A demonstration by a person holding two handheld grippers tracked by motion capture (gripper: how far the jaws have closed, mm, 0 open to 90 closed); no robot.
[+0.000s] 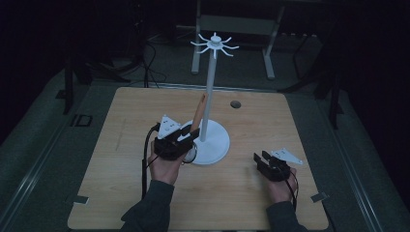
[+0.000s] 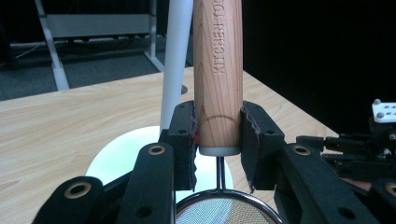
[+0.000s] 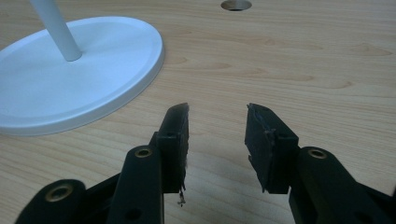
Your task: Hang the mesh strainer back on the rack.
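While clamping strainer handle [image 2: 218, 79], left gripper [image 1: 183, 139] nears stand [image 1: 209, 143] | right gripper [image 3: 217, 140] jaws wide, table [image 1: 121, 159] roomy

The stand [image 1: 210, 140] stood at mid-frame on the bench [image 1: 121, 159]. The strainer [image 1: 197, 116] leaned just left of its pole; the right gripper [image 1: 261, 159] lay lower right, well apart.

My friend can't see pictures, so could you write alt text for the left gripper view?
The left gripper clamps the wooden handle of a mesh strainer, handle up. Behind stand a white pole on its round base and a wooden table.
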